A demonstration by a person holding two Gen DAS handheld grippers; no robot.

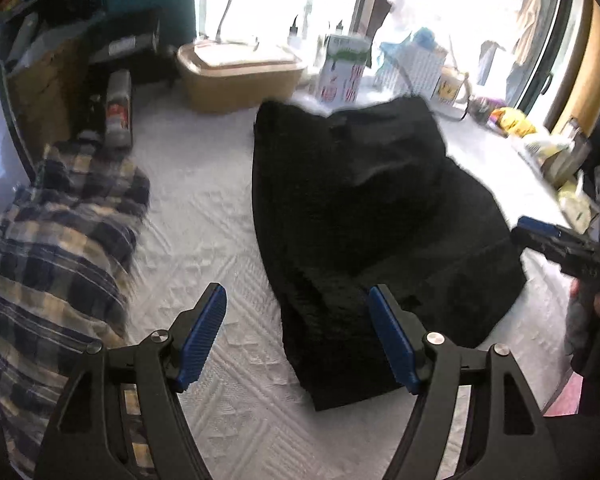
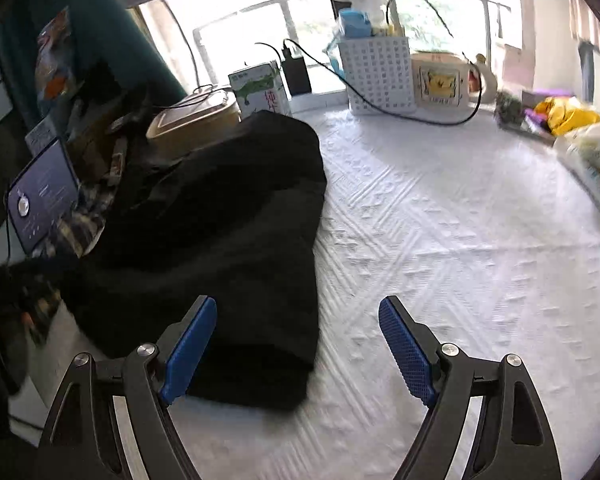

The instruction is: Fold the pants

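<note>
Black pants lie in a folded heap on the white textured cover. My left gripper hovers open over the heap's near left edge. Its right finger is above the black cloth and its left finger above bare cover, with nothing pinched. In the right wrist view the pants fill the left half. My right gripper stands open at their near right corner, left finger over the cloth and right finger over the white cover. Part of the right gripper shows at the left view's right edge.
A plaid garment is piled at the left. Along the far edge by the window stand a tan bin, a carton and a white basket with a black cable. Yellow bags sit right, a lit screen left.
</note>
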